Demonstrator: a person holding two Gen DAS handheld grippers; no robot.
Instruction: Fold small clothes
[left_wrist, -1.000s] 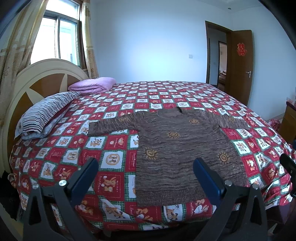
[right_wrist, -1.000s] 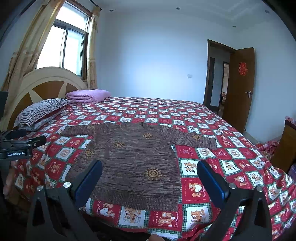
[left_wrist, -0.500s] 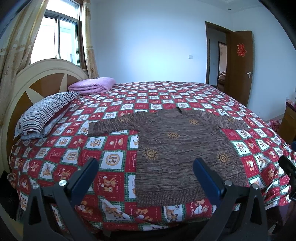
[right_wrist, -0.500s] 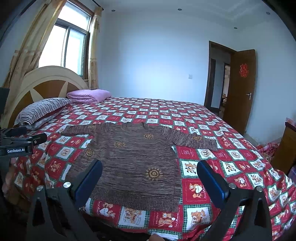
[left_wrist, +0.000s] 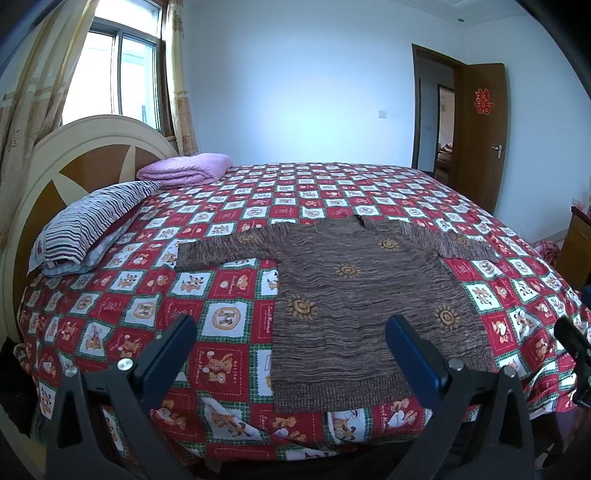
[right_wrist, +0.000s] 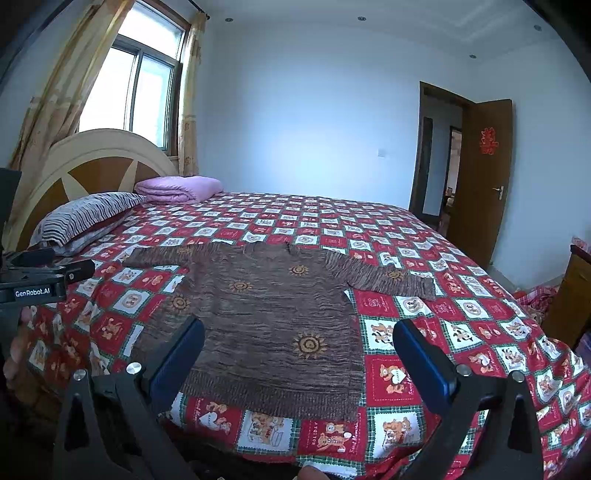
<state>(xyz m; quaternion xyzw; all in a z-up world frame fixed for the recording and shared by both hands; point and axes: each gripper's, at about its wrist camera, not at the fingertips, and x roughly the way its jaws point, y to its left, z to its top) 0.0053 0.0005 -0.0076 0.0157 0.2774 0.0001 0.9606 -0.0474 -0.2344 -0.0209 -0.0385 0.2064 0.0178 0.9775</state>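
A small brown knitted sweater (left_wrist: 365, 295) with orange sun motifs lies flat on the bed, both sleeves spread sideways, hem toward me. In the right wrist view the same sweater (right_wrist: 266, 321) fills the near middle. My left gripper (left_wrist: 291, 345) hovers open before the bed's near edge, level with the hem's left corner, fingers empty. My right gripper (right_wrist: 299, 349) is open too, held short of the hem, nothing between its blue pads. The left gripper's body (right_wrist: 37, 280) shows at the left edge of the right wrist view.
A red, white and green checked bedspread (left_wrist: 229, 317) covers the bed. A striped pillow (left_wrist: 92, 221) and a folded pink blanket (left_wrist: 184, 171) lie by the round headboard (left_wrist: 55, 177). A brown door (left_wrist: 480, 133) stands open at the right; a wooden cabinet (right_wrist: 569, 295) is beside the bed.
Both grippers stay open and nearly still; the views shift only very slightly. The sweater has not moved.
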